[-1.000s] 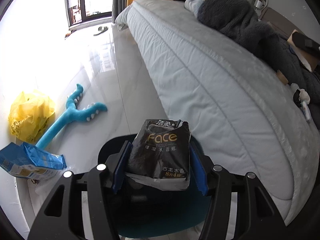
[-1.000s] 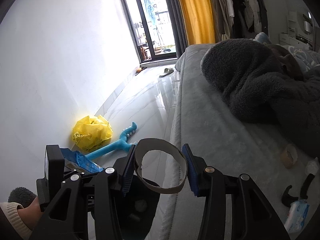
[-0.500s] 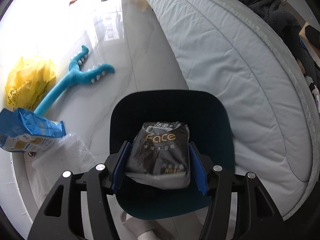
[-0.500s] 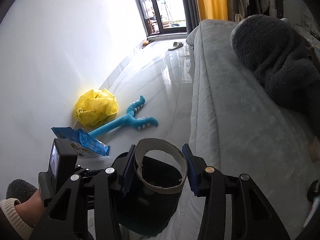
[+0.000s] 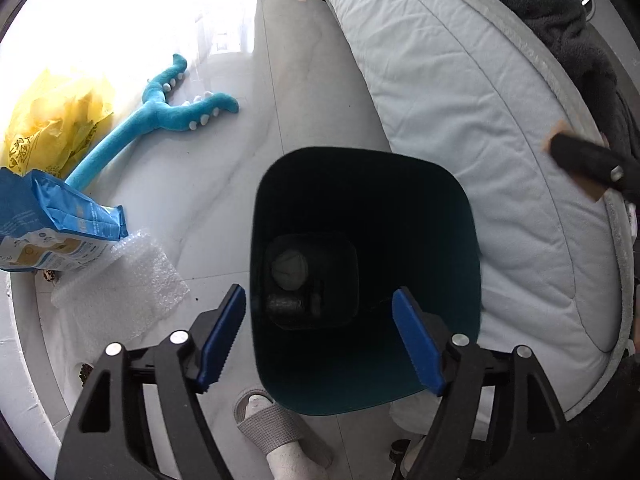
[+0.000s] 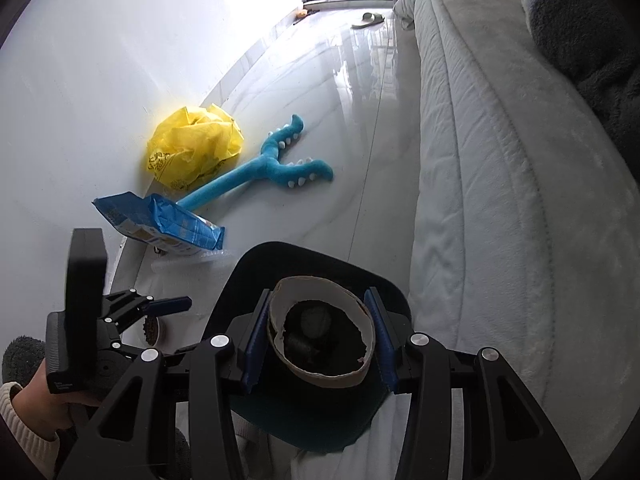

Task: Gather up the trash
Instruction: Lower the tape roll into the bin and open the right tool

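A dark teal trash bin [image 5: 440, 216] stands on the floor beside the bed; it also shows in the right wrist view [image 6: 320, 256]. My left gripper [image 5: 320, 336] is open and empty above the bin's mouth. Trash [image 5: 290, 268] lies at the bottom, with the dark tissue pack [image 5: 286, 306] among it. My right gripper [image 6: 318, 338] is shut on a brown cardboard tape ring [image 6: 320, 376] and holds it over the bin's opening. The left gripper [image 6: 168, 304] shows at the lower left of the right wrist view.
A blue snack bag [image 5: 60, 224], bubble wrap [image 5: 120, 296], a yellow plastic bag [image 5: 52, 120] and a teal plush toy [image 5: 160, 112] lie on the white floor left of the bin. The grey bed [image 5: 480, 120] runs along the right. A slippered foot [image 5: 276, 432] is below the bin.
My left gripper opened and the black tissue pack dropped into the bin. My right gripper moved with the tape ring to over the bin's mouth.
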A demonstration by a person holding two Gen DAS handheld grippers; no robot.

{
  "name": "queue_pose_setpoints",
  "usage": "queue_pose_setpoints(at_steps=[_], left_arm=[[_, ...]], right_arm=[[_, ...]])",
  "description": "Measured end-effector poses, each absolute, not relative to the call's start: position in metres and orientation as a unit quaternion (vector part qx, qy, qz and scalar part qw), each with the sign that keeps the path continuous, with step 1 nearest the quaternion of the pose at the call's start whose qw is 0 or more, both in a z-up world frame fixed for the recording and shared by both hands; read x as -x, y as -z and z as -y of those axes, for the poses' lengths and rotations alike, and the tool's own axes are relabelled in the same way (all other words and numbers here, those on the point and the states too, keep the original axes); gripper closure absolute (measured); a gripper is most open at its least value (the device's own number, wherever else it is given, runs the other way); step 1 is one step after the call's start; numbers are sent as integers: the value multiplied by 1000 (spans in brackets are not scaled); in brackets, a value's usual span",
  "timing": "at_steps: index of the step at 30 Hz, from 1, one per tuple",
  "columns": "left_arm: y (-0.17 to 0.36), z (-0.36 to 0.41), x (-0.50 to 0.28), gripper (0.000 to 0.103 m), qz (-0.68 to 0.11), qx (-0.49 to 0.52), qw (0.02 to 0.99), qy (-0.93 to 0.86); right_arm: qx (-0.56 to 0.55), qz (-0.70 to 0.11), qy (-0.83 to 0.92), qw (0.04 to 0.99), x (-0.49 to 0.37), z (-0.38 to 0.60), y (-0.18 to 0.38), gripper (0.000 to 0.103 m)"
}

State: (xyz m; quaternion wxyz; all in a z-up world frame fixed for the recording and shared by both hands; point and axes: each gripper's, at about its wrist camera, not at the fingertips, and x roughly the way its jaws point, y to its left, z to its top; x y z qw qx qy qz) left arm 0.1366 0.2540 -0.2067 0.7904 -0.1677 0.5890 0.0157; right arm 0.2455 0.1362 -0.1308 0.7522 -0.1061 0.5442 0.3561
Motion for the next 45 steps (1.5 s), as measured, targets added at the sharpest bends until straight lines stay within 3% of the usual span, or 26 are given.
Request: queue_pose_setpoints(at_steps=[15, 27, 29, 31, 34, 45], left_arm=[[141, -276, -124, 18, -474, 157, 865, -44], [64, -268, -114, 17, -360, 129, 921, -69], [54, -263, -114, 17, -346, 126, 927, -69], [45, -259, -115, 15, -335, 112, 933, -71], [37, -256, -115, 15, -325, 102, 938, -70], [15, -232, -122, 12, -293, 104, 949, -47]], right_arm=[[165, -610, -325, 703, -239, -156, 195, 56], [177, -612, -321, 701, -235, -156, 203, 55], [173, -609, -327, 702, -234, -156, 202, 54], [174, -602, -335, 704, -232, -156, 198, 45], [172, -591, -349, 706, -230, -156, 191, 39], [150, -534, -376, 742, -231, -130, 151, 34]])
